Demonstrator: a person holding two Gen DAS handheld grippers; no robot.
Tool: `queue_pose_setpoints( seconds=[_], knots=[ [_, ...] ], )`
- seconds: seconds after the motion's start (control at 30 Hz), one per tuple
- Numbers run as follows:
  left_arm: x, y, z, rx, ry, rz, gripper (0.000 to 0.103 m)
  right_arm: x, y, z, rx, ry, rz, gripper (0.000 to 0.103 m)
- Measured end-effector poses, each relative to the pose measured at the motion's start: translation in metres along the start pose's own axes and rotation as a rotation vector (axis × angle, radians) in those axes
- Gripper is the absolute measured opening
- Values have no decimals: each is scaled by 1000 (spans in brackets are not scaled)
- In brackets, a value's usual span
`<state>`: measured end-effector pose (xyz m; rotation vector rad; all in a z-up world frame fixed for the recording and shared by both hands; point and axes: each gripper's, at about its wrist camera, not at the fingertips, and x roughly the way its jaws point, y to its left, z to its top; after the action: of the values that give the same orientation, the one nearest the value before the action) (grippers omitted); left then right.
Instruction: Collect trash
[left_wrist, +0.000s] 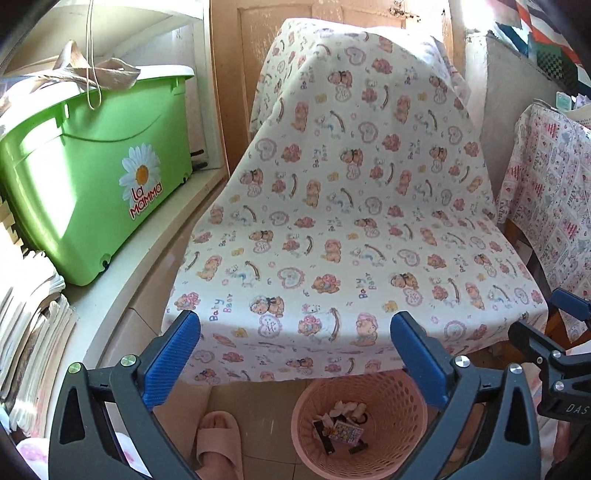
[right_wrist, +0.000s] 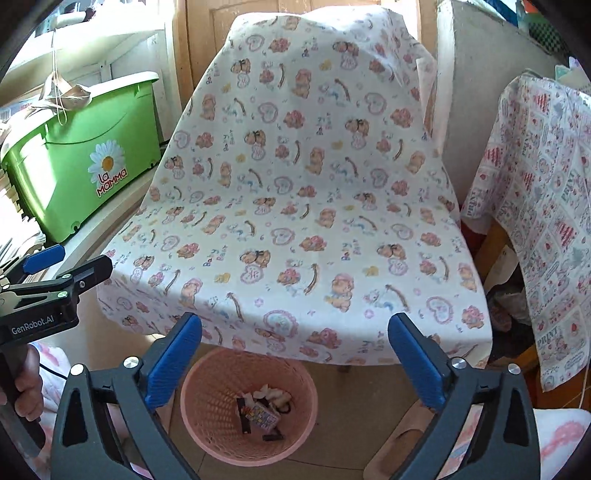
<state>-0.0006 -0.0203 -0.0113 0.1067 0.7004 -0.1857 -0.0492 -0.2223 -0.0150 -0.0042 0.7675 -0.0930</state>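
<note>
A pink mesh waste basket (left_wrist: 369, 454) stands on the floor under the front edge of a chair draped in a bear-print cloth (left_wrist: 351, 206). It holds trash (left_wrist: 341, 424): white crumpled bits, a colourful small box and dark pieces. The basket also shows in the right wrist view (right_wrist: 207, 417), with the trash (right_wrist: 264, 410) inside. My left gripper (left_wrist: 295, 354) is open and empty above the chair's front edge and the basket. My right gripper (right_wrist: 295, 354) is open and empty, also above the basket. The cloth's seat (right_wrist: 295, 206) bears nothing.
A green La Mamma bin (left_wrist: 92, 177) sits on a ledge at left, beside stacked papers (left_wrist: 33, 325). A second patterned cloth (left_wrist: 554, 206) hangs at right. A pink slipper (left_wrist: 218, 443) lies left of the basket. The other gripper shows in each view's edge (left_wrist: 554, 354) (right_wrist: 55, 280).
</note>
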Motion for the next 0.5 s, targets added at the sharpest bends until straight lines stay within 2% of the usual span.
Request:
queue_pose_setpoints(
  seconds=[0.17,0.37,0.5],
  knots=[
    [-6,-2,3,24,-34,29,102,-15,0,6,-24,-86,-25,102],
    [-10,-5,4,36,-66,34,102,-20,1,6,-13,-97,22,102],
    [-10,-8,2,55,-72,50,102,-23,3,4,-20,-110,15,102]
  ],
)
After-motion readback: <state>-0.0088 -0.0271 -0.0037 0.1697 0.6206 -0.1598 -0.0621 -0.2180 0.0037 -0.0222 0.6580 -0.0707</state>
